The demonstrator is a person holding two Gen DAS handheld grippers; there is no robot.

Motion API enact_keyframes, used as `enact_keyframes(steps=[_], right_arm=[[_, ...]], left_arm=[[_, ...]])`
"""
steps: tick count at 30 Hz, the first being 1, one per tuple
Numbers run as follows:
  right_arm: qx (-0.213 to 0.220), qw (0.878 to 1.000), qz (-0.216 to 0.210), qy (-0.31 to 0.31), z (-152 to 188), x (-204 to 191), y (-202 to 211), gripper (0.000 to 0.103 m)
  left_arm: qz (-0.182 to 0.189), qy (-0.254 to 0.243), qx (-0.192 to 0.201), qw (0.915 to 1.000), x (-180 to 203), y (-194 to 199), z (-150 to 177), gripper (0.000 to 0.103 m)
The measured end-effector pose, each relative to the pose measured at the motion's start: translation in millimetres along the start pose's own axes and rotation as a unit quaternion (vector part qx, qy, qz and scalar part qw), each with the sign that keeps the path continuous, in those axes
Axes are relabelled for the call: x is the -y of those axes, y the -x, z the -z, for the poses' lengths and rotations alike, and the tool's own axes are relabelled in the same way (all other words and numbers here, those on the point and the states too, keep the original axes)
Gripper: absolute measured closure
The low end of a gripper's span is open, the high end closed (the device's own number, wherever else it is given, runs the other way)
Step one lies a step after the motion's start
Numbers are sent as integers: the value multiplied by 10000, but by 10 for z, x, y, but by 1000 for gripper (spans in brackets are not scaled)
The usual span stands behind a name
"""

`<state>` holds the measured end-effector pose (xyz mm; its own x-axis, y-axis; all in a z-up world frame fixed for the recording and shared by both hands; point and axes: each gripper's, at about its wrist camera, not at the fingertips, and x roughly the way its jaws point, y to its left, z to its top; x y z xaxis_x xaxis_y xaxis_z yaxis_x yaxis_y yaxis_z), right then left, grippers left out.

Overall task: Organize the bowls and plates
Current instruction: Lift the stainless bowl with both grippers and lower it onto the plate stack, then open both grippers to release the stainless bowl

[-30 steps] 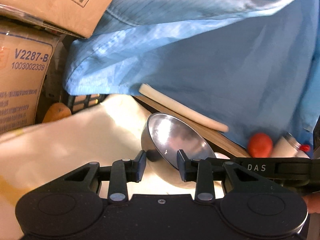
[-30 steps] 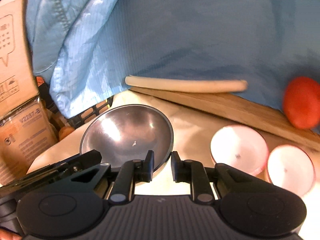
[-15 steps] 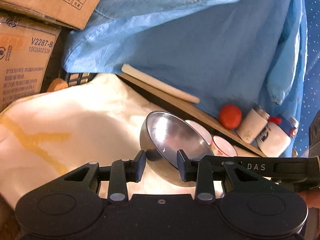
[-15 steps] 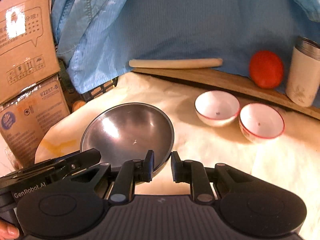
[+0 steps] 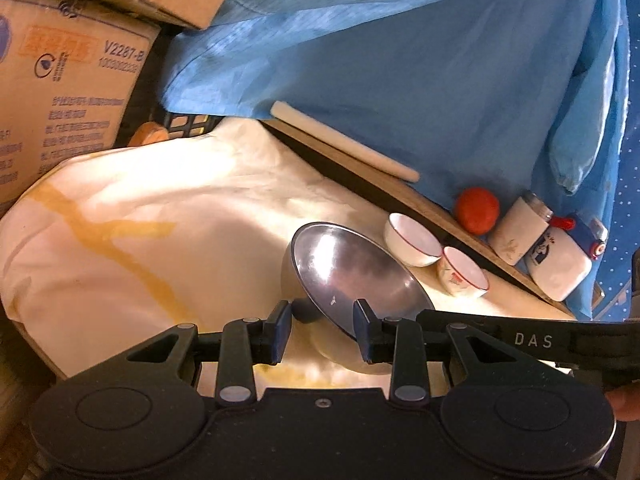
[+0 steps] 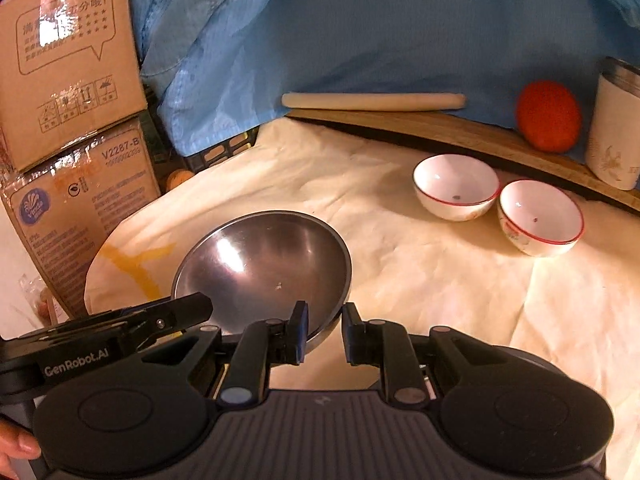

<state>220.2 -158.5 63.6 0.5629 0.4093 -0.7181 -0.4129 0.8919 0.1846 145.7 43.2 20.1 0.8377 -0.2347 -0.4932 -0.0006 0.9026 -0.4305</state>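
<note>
Steel bowl [image 6: 262,264] is hanging tilted, both the left gripper [image 5: 320,330] and right gripper [image 6: 323,332] clamping its rim; slippage risks dropping it onto the cloth-covered tabletop [image 6: 420,264] near two porcelain bowls [image 6: 456,186].

We read "V2287-B" on the lower cardboard box [image 5: 68,92], "DAS" on the right tongs [image 5: 532,340], "GenRobot.AI" on the left tongs [image 6: 76,360].

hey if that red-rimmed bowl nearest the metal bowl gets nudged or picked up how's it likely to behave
The red-rimmed bowl looks like glazed ceramic, so probably rigid, breakable and a bit slick on its rim. It stands upright on wrinkled cream cloth, which may drag instead of letting it slide. It nearly touches the second bowl, so a nudge could clink them.
</note>
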Motion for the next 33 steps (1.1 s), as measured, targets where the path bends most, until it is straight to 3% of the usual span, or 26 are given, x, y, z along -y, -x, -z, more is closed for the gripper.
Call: enact_keyframes(steps=[14,20,26,33], right_arm=[[48,9997,-223,-82,21,64,-61,79],[127,9994,-231,-231,44,160,-41,64],[282,9988,-195,-356,48,285,2,51],[656,9955,-142,-671,-20,574,113,25]], left_arm=[[-80,-86,46,9999,-37,-10,3,67],[-241,-199,336,9989,-12,86,-34,57],[-315,-319,566,9974,18,125,-151,39],[-276,-520,630,9963,131,6,-399,14]])
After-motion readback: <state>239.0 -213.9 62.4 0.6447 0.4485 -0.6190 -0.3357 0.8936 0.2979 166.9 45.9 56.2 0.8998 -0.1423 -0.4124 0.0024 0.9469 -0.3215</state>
